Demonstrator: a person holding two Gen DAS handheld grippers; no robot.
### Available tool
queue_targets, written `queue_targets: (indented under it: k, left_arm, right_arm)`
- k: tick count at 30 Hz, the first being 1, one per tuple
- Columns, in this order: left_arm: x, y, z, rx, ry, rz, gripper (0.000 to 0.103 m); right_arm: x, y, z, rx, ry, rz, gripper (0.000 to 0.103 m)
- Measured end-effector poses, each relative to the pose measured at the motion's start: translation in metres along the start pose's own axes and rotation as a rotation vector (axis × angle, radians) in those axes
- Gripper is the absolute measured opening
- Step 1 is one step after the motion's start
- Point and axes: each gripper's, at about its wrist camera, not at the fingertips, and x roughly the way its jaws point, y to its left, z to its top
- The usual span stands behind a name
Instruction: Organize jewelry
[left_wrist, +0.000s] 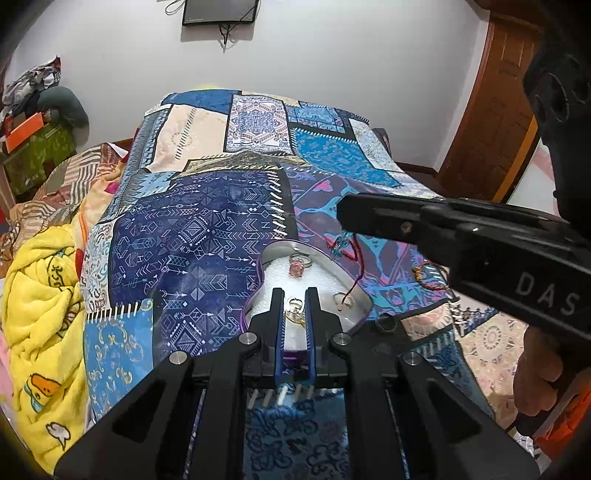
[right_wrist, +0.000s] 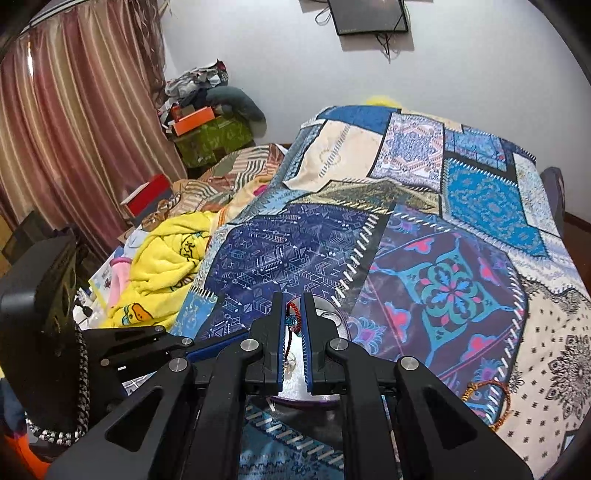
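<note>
A purple-rimmed jewelry tin (left_wrist: 364, 301) with a white lining sits on the patterned bedspread. It holds a pink-stone ring (left_wrist: 300, 265), gold rings (left_wrist: 295, 308) and another gold ring (left_wrist: 341, 298). My left gripper (left_wrist: 295, 295) hovers over the tin's near part, jaws narrowly apart with nothing between them. My right gripper (right_wrist: 293, 306) is shut on a red cord bracelet (right_wrist: 293, 319) with blue beads and holds it above the tin (right_wrist: 332, 317); its cord (left_wrist: 356, 273) dangles into the tin. A second red and orange bracelet (left_wrist: 430, 275) lies on the bedspread to the right, also seen in the right wrist view (right_wrist: 487, 397).
A dark ring (left_wrist: 386, 322) lies on the bedspread just right of the tin. A yellow blanket (left_wrist: 40, 314) is bunched at the bed's left side. Boxes and clothes (left_wrist: 33, 140) pile up by the wall. A wooden door (left_wrist: 498, 110) stands at the right.
</note>
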Motion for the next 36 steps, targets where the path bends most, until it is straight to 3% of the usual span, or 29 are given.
queue_targets:
  k: [8, 14, 17, 23, 36]
  left_arm:
    - [0.010, 0.005, 0.002, 0.000, -0.002, 0.019, 0.009]
    - [0.013, 0.006, 0.003, -0.007, 0.007, 0.020, 0.009]
    - [0.012, 0.005, 0.003, -0.011, 0.010, 0.022, 0.013]
    - [0.004, 0.001, 0.005, -0.011, -0.003, 0.033, 0.034]
    - [-0.029, -0.021, 0.018, 0.011, -0.053, 0.049, 0.034]
  right_arm:
    - [0.008, 0.002, -0.001, -0.008, 0.022, 0.002, 0.008]
    - [0.003, -0.001, -0.001, 0.009, 0.016, 0.008, 0.032]
    - [-0.006, -0.004, 0.000, 0.012, -0.005, -0.004, 0.033]
    - [-0.025, -0.014, 0.002, 0.032, -0.038, -0.034, 0.033]
    - [-0.079, -0.047, -0.019, 0.080, -0.076, -0.144, 0.033]
